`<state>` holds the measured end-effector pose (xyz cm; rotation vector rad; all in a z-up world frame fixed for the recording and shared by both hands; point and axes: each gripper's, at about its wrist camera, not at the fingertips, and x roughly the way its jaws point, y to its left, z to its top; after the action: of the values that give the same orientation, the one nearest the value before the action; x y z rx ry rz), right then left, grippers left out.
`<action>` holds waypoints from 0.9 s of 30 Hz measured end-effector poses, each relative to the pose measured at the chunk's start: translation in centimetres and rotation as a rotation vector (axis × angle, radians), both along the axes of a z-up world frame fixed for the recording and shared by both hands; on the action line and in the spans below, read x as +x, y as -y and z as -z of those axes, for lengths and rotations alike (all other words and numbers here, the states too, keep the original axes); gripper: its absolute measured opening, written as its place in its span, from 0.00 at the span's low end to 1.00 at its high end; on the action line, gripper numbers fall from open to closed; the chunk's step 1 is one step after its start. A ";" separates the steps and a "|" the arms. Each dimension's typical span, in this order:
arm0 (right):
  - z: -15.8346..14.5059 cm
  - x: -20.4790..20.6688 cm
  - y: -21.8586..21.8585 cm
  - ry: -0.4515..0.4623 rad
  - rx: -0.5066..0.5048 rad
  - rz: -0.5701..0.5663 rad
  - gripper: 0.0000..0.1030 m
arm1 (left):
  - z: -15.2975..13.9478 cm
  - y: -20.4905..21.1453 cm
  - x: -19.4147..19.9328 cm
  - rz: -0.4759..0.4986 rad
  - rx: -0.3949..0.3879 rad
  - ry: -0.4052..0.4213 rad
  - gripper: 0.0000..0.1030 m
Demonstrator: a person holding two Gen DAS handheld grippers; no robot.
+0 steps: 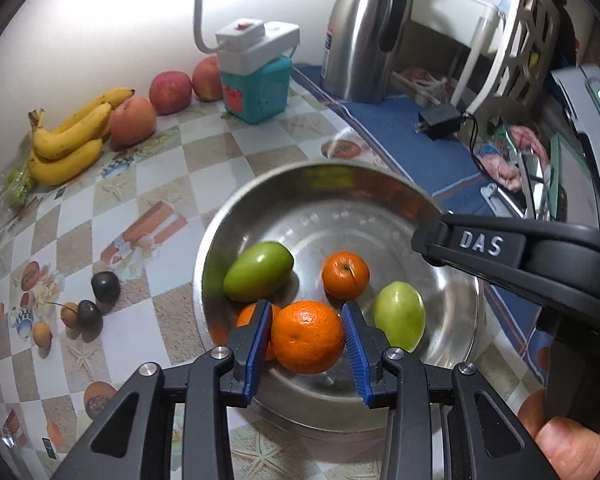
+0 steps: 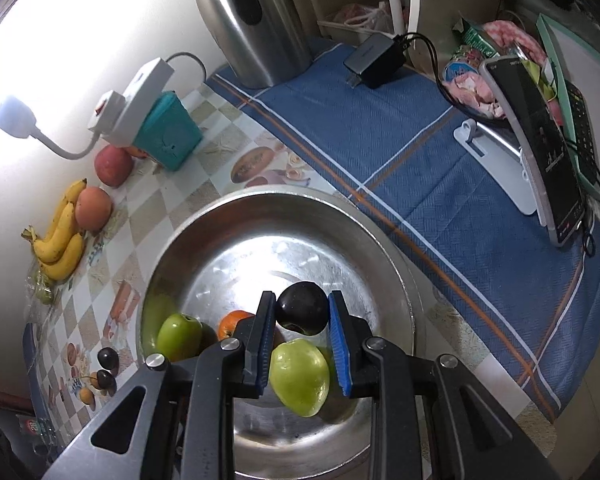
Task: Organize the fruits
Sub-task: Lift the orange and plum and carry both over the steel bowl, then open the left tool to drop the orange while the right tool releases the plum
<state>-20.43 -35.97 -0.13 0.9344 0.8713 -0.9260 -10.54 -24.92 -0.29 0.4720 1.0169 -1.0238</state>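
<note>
Over the bowl (image 1: 220, 240), the left tongs (image 1: 306, 338) grip an orange (image 1: 307, 336). The right tongs (image 2: 299, 312) clamp a dark fruit (image 2: 303, 308), probably a plum, above a green fruit (image 2: 300, 376).

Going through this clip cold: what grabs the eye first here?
The steel bowl in the middle of the checkered table, holding green fruits and mandarins. Above it, the left gripper clamps an orange mandarin, and the right gripper pinches a dark plum. Along the wall at far left lie the bananas and red apples, beside a glaring white lamp.
</note>
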 end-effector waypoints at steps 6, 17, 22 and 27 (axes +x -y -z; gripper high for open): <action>1.3 0.3 0.1 -0.023 0.033 -0.006 0.27 | 1.2 0.1 -0.2 0.006 0.048 -0.039 0.38; 1.6 0.0 0.1 -0.049 0.041 0.007 0.27 | 1.6 0.2 -0.3 0.003 0.065 -0.069 0.40; 1.5 0.0 0.1 -0.063 0.035 0.007 0.43 | 1.4 0.2 -0.3 0.002 0.056 -0.070 0.60; 1.1 0.3 0.0 -0.068 0.015 0.003 0.48 | 1.2 0.2 -0.1 -0.005 0.053 -0.072 0.60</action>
<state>-20.17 -35.98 -1.23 0.9221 0.9354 -0.9598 -10.62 -25.09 -1.53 0.4782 1.1110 -1.0175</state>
